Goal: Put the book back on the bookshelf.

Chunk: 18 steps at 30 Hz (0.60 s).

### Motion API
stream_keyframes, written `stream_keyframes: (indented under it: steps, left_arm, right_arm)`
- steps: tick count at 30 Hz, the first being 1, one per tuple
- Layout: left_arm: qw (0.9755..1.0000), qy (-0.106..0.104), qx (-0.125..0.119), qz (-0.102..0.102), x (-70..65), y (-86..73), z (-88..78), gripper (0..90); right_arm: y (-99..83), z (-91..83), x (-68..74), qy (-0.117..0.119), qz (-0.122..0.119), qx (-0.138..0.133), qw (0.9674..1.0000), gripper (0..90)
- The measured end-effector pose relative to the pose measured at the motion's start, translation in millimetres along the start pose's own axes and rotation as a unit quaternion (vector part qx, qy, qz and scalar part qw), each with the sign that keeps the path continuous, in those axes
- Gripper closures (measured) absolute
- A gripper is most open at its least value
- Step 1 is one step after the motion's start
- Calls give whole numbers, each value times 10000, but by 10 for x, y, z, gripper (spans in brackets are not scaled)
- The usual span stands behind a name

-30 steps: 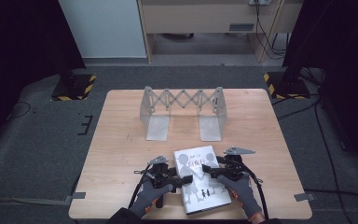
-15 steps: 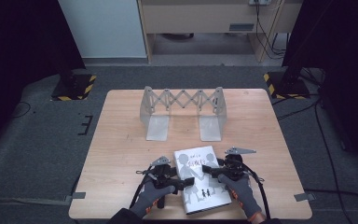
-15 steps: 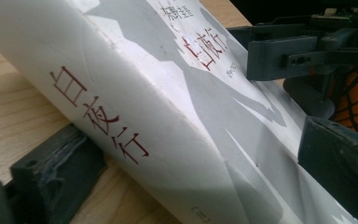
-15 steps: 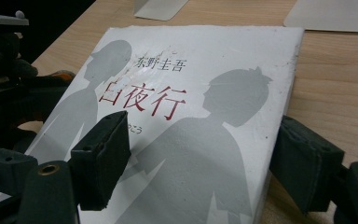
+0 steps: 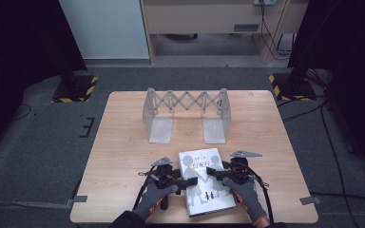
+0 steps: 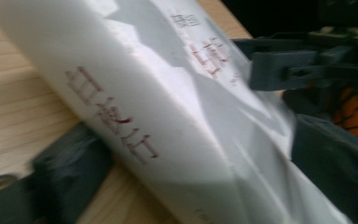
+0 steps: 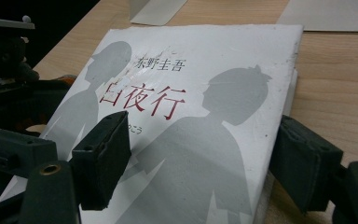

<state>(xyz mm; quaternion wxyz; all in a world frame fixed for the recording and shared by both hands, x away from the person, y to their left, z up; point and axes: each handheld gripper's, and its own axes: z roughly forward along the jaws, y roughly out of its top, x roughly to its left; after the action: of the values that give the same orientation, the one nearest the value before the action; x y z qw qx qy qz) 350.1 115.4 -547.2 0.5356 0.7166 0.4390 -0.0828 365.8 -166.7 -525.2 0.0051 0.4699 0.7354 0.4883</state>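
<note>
On the near edge of the pale wooden table (image 5: 123, 142), the person's left hand (image 5: 153, 203) in a grey glove comes up from the bottom of the high view, forearm angled slightly rightward, and holds the left gripper (image 5: 184, 183) low and level, pointing right at the spine edge of the book. In the left gripper view the white paperback book with grey silhouettes and red characters on its cover (image 6: 177, 116) lies slantwise between the jaws: one dark pad sits beneath its spine at lower left, the other stands past its far side at lower right. The jaws have just been closing a little, but whether the pads press on the book cannot be told.

The book (image 5: 205, 183) lies flat near the front middle of the table, between both grippers, well short of the grey metal expandable book rack (image 5: 185, 111) at the far side.

On the right, the gloved right hand (image 5: 248, 199) reaches in from the bottom, wrist turned inward, the right gripper (image 5: 214, 175) aimed left over the cover. In the right gripper view its jaws stand apart: one pad rests on the cover (image 7: 186, 121), the other stands just off the page edge, so nothing is clamped.
</note>
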Motion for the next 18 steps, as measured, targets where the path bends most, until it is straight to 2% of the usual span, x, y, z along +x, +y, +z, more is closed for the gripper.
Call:
stream_keyframes:
  steps: [5,6,9,11,12,13,14,16,18]
  left_arm:
    - [9999,-103,-5,-96,-7,-13,4,109]
    - [9996,-177,10,-217,-21,-22,12,123]
    - [9994,-214,50,-256,-44,-27,20,125]
    - [9996,-209,25,-210,-68,-17,9,130]
    - [9999,-153,-9,-47,-106,14,-5,130]
    - [9999,-153,-9,-47,-106,14,-5,132]
    - [9999,-124,-42,10,-127,31,-16,141]
    - [9998,-89,-119,98,-158,61,-42,149]
    - [9996,-31,-234,177,-186,105,-84,176]
  right_arm:
    - [-7,4,0,100,70,-71,9999,273]
    - [-3,4,15,165,39,-72,9998,281]
    - [3,-1,41,201,-41,-91,9997,299]
    - [13,-15,69,210,-117,-106,9997,304]
    - [34,-43,78,224,-105,-145,9996,320]
    - [34,-43,78,224,-105,-145,9996,320]
    - [48,-73,79,248,-120,-262,9993,328]
    - [55,-87,86,259,-137,-321,9991,333]
    - [77,-120,112,259,-262,-514,9980,342]
